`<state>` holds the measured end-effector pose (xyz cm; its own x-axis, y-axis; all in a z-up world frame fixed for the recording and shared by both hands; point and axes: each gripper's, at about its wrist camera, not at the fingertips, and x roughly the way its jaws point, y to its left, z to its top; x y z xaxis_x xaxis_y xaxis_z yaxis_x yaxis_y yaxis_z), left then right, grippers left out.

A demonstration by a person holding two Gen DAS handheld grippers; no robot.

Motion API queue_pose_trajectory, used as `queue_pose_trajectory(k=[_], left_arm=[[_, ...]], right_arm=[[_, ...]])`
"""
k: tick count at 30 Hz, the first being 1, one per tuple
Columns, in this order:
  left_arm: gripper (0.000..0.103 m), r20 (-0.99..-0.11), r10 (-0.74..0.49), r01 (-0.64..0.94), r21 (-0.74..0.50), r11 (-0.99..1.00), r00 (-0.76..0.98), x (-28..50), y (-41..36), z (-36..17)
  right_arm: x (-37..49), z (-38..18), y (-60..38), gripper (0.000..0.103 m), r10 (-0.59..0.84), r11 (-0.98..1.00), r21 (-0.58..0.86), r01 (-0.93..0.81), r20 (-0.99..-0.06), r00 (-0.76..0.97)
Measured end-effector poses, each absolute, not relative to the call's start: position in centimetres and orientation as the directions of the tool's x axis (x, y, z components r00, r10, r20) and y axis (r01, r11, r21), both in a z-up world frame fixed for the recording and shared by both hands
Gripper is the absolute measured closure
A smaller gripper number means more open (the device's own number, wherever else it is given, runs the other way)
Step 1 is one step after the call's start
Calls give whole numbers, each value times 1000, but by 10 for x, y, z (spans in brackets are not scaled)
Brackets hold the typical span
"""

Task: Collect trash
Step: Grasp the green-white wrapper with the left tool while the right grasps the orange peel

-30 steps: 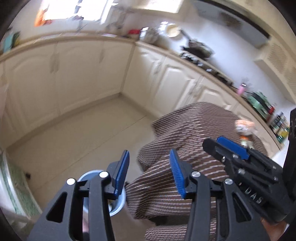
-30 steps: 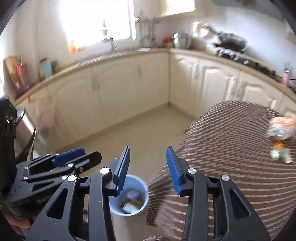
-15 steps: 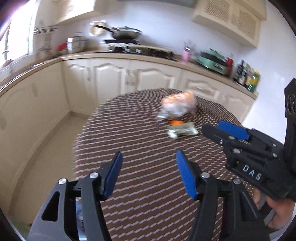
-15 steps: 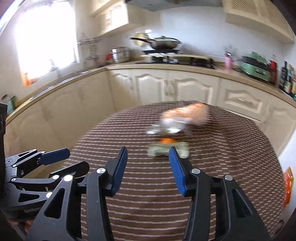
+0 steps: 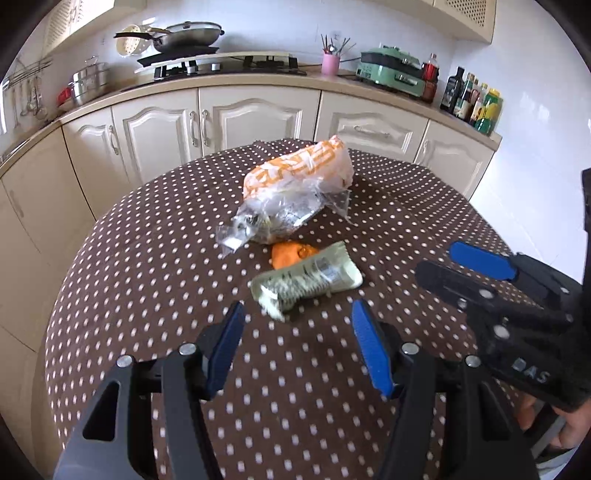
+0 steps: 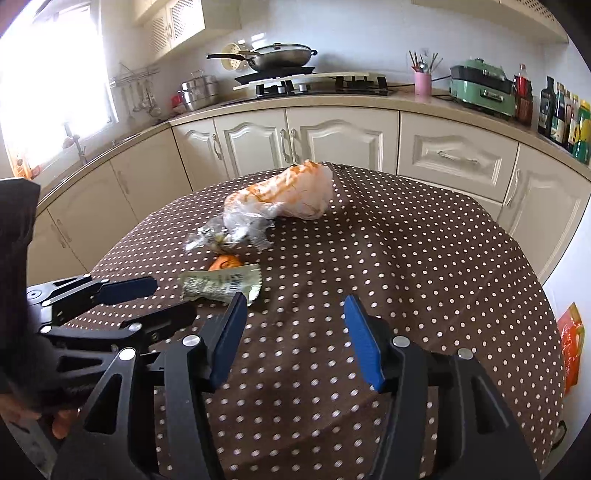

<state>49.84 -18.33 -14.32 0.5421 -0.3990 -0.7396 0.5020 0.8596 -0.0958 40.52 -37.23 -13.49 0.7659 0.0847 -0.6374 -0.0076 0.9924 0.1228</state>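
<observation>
On the brown polka-dot table lie an orange-and-white plastic bag, a crumpled clear wrapper, a small orange peel and a flattened green wrapper. My left gripper hovers open just short of the green wrapper, nothing between its pads; the right wrist view shows it at the left. My right gripper hangs over bare cloth to the right of the green wrapper with its jaws opening and empty; it also appears at the right of the left wrist view.
Cream cabinets curve around behind the table. Their counter carries a hob with a pan, a pink utensil cup, a green appliance and bottles. An orange bag lies on the floor at the right.
Both grippers have swung from over the floor and the blue bin round to the table top, closer to the trash. Both pairs of jaws stand wider. The bin is out of view.
</observation>
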Motion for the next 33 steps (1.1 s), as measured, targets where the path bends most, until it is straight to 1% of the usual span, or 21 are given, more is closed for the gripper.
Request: queue_pose_trajectory(k=[2, 8, 11, 12, 14, 15, 16, 18, 21, 25, 28, 30, 33], left_arm=[[43, -738, -403, 505, -97, 858, 542, 508, -191, -146], [44, -776, -379, 482, -112, 869, 503, 533, -208, -162], [56, -775, -364, 486, -84, 870, 517, 531, -213, -160], [62, -773, -361, 485, -80, 871, 521, 531, -214, -160], [70, -771, -366, 479, -92, 873, 520, 532, -212, -159], [77, -768, -362, 471, -90, 878, 528, 531, -210, -159], [81, -766, -363, 467, -93, 879, 531, 528, -207, -157], [85, -759, -360, 461, -90, 883, 542, 523, -203, -155], [88, -737, -360, 440, -95, 893, 573, 513, -190, -147], [91, -695, -373, 398, -135, 908, 614, 507, -161, -130], [91, -661, -342, 327, -151, 933, 668, 503, -130, -119], [91, -634, -321, 266, -184, 946, 703, 501, -104, -113], [91, -598, -225, 148, -176, 973, 769, 495, -76, -107]], right_arm=[[410, -135, -376, 48, 87, 992, 129, -5, -642, 762], [415, -135, -381, 47, 95, 990, 139, -6, -643, 760], [417, -136, -382, 46, 105, 988, 153, -7, -646, 756], [417, -136, -383, 46, 107, 988, 155, -7, -647, 755], [417, -136, -382, 46, 109, 988, 157, -8, -648, 754], [418, -136, -382, 46, 108, 988, 155, -9, -648, 754], [418, -135, -381, 46, 108, 988, 152, -10, -649, 753], [418, -135, -379, 46, 112, 988, 152, -15, -652, 750], [419, -133, -374, 45, 117, 989, 147, -26, -656, 746], [423, -129, -360, 45, 131, 989, 134, -56, -661, 738], [432, -129, -350, 45, 148, 988, 129, -81, -677, 721], [441, -130, -338, 45, 159, 987, 119, -106, -692, 704], [455, -135, -317, 45, 165, 985, 88, -147, -714, 680]])
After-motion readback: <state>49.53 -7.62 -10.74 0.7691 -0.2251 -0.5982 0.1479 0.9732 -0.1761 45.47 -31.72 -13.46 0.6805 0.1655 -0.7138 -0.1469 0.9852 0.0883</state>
